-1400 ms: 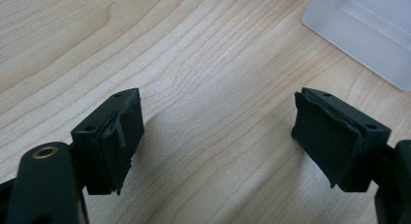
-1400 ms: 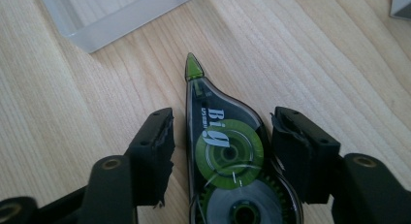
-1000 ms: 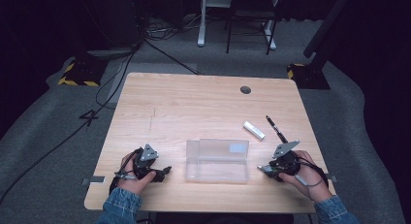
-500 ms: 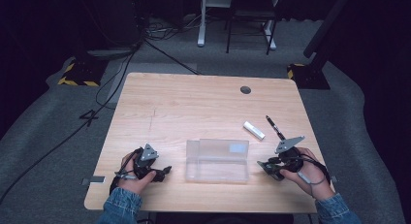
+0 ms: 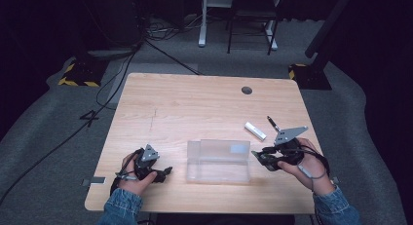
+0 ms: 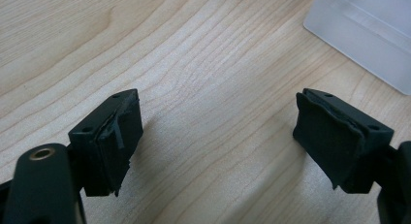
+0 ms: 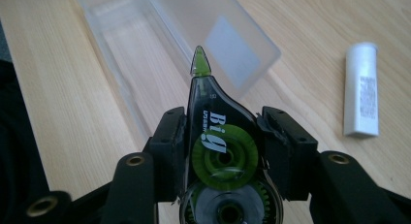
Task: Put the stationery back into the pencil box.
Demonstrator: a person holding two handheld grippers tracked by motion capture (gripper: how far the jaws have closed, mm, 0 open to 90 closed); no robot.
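From the high view, a pale wooden table (image 5: pixel 195 103) carries a clear plastic box (image 5: pixel 218 160) between the left gripper (image 5: pixel 163 172) and the right gripper (image 5: pixel 259 157), with a white tube (image 5: pixel 255 130) and a dark pen (image 5: pixel 272 123) just beyond.

The left gripper view shows its padded black jaws wide apart over bare wood grain, the box's frosted corner (image 6: pixel 368 30) ahead.

The right gripper view reveals the jaws clamped on a correction tape dispenser (image 7: pixel 218 151), translucent dark shell, green reels, pointed tip over the box.

Pale rectangular wooden table (image 5: pixel 195 103) on grey carpeted floor (image 5: pixel 44 152); white-legged desk frame (image 5: pixel 202 20) at twelve o'clock, black-and-yellow hazard-striped base (image 5: pixel 78 75) at ten o'clock, surroundings dark.
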